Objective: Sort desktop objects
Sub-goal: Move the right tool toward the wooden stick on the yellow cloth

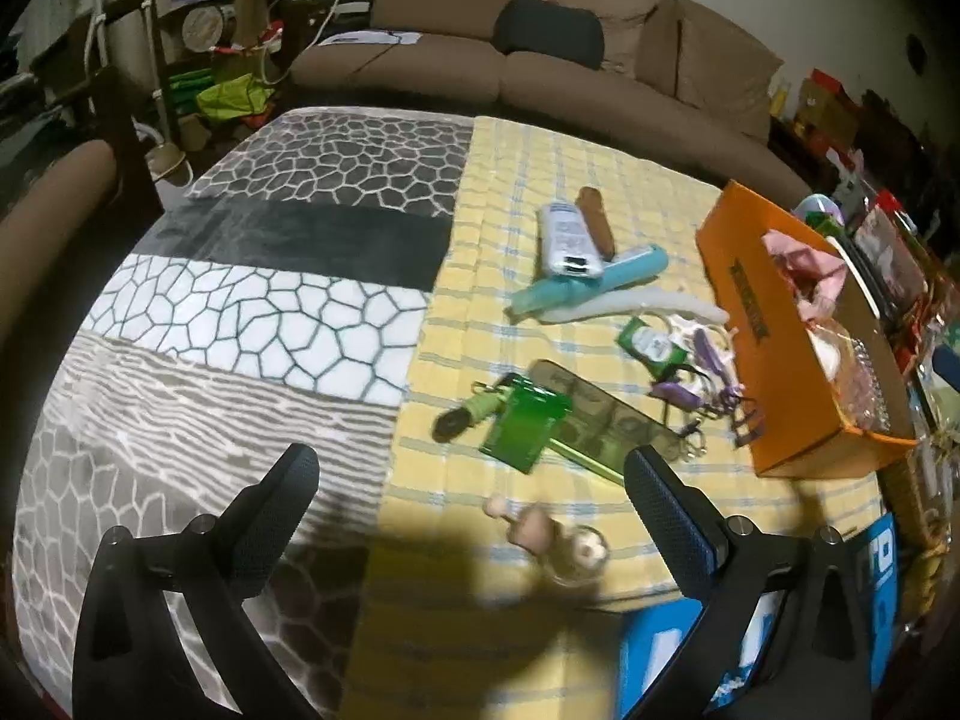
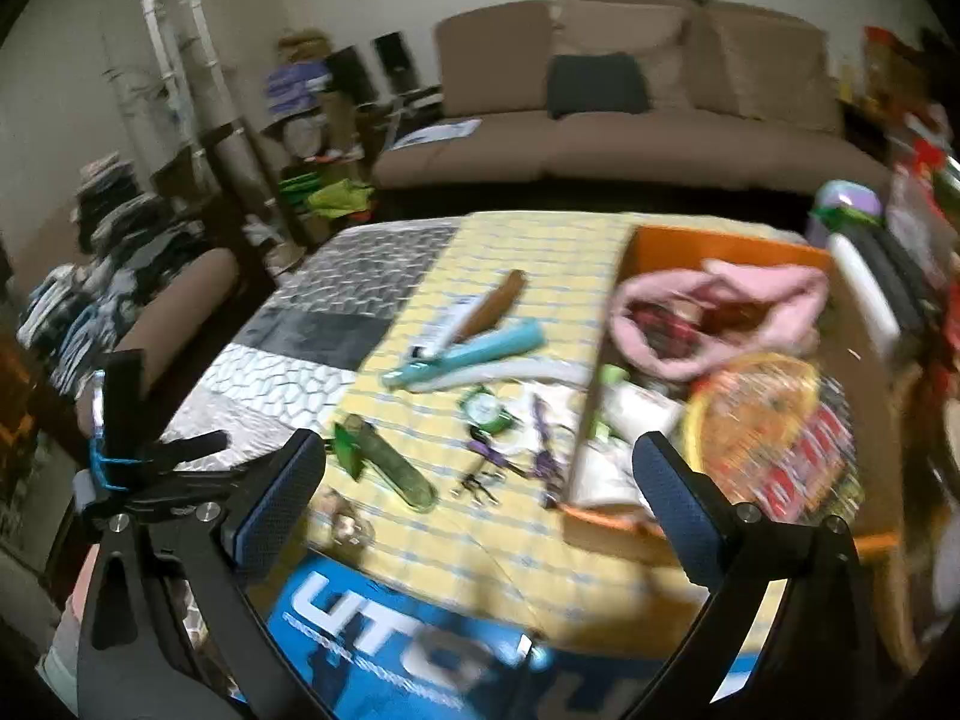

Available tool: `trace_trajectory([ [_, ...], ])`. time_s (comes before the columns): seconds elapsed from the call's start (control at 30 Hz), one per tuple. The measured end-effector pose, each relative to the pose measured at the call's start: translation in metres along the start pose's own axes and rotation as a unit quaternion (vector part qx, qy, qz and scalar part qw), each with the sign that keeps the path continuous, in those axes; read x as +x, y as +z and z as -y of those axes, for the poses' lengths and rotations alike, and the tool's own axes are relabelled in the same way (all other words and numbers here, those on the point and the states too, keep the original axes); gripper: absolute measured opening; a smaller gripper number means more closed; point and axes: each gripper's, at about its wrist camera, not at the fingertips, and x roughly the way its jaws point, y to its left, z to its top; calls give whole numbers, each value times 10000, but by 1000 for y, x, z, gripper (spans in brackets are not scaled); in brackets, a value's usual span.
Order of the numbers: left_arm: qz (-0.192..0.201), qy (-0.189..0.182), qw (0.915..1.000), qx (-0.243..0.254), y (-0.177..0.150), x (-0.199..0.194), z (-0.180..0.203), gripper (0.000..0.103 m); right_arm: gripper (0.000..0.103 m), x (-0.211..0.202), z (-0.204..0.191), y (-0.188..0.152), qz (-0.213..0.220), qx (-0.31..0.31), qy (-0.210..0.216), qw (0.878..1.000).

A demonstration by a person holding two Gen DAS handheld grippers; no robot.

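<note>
Loose objects lie on a yellow checked cloth (image 1: 480, 192): a white remote (image 1: 567, 237), a brown case (image 1: 595, 222), a teal tube (image 1: 588, 288), a green card (image 1: 527, 423) on a dark glasses case (image 1: 606, 417), a green-and-white tag (image 1: 651, 345), purple keyrings (image 1: 702, 384) and a small wooden-capped bottle (image 1: 549, 534). An orange box (image 1: 774, 324) holds pink cloth (image 2: 714, 312) and a red and yellow packet (image 2: 774, 426). My left gripper (image 1: 471, 480) is open and empty above the bottle. My right gripper (image 2: 477, 468) is open and empty above the keyrings (image 2: 540, 450).
A grey patterned blanket (image 1: 240, 312) covers the table's left half. A blue box (image 2: 384, 630) sits at the near edge. Clutter (image 1: 888, 264) stands right of the orange box. A brown sofa (image 1: 540, 42) stands behind the table. My left gripper's body shows at the right wrist view's left edge (image 2: 150, 468).
</note>
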Motion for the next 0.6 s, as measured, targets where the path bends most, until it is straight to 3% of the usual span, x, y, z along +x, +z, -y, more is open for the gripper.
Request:
trace_trajectory([
  [0.17,91,-90,9988,-465,11,2,-30,103,91,46,-27,6,-401,-514,137,9978],
  [0.23,121,-57,9983,-563,15,5,-36,103,79,62,-34,7,-540,-586,191,9966],
  [0.3,96,-131,9978,-636,22,14,-37,103,79,78,-37,10,-610,-626,116,9961],
  [0.5,33,-178,9998,-85,52,44,-10,103,79,114,-22,43,-745,-298,29,9968],
  [0.6,-182,-328,9990,234,68,68,4,103,80,133,-11,67,-832,-139,76,9964],
])
